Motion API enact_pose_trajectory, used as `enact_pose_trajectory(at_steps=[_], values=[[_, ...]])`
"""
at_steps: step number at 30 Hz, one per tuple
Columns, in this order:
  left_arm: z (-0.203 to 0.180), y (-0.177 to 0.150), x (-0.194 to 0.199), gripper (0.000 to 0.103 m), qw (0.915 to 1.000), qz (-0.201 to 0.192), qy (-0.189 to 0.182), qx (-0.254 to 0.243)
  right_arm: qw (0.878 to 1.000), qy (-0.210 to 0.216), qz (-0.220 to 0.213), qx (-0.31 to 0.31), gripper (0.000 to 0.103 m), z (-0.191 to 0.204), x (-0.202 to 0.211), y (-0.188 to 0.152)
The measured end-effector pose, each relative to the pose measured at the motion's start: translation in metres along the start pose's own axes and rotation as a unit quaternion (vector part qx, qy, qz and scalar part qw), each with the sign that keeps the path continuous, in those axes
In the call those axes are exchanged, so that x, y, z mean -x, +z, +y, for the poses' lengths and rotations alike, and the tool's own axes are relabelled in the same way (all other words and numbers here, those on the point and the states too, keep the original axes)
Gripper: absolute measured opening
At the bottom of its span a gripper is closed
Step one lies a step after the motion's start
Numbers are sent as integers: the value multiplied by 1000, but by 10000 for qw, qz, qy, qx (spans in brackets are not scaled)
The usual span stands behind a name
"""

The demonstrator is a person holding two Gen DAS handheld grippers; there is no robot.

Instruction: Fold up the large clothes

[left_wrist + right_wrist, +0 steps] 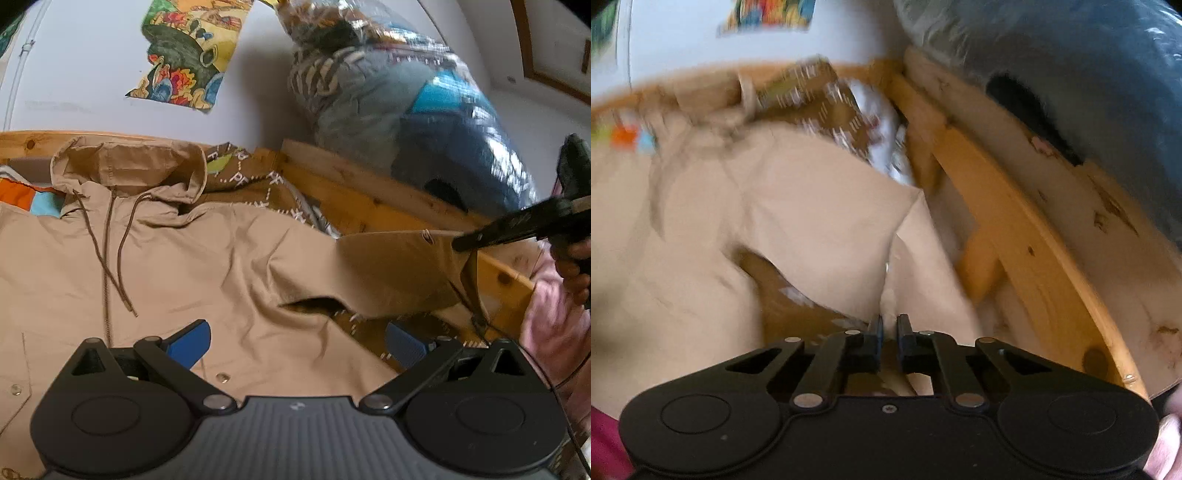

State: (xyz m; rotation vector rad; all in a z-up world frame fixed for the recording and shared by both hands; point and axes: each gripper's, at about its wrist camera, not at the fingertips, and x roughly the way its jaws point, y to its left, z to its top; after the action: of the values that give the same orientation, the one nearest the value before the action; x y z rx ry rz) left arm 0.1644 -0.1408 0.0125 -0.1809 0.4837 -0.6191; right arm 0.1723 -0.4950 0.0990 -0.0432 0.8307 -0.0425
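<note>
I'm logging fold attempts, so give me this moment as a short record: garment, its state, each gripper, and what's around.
garment: tan hooded jacket, spread front up on a patterned brown cover
sleeve: one sleeve lifted off the bed
right gripper: shut on the sleeve cuff
left gripper: open, above the jacket, holding nothing
surroundings: wooden bed frame, clear bag of clothes, poster on wall

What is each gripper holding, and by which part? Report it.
The right gripper is shut on the tan hooded jacket, pinching the end of its sleeve and lifting it. The left gripper holds nothing; its jaws are open.
</note>
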Motion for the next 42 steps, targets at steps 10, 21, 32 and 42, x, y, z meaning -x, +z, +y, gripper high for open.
enact_pose_trajectory(at_steps=[10,21,32,42], values=[[-12,29,4,102,9912,-404,-1215,331,9698,2285,-587,-614,6,34,69,47],[-6,54,-16,11,9978,80,-453,479,9476,3143,-547,-148,5,108,58,64],[89,107,38,4,9949,-455,500,750,9409,3154,-1230,-83,41,126,39,78],[202,59,78,3,9643,-390,2388,1075,9869,1197,-1085,32,73,95,-61,37]])
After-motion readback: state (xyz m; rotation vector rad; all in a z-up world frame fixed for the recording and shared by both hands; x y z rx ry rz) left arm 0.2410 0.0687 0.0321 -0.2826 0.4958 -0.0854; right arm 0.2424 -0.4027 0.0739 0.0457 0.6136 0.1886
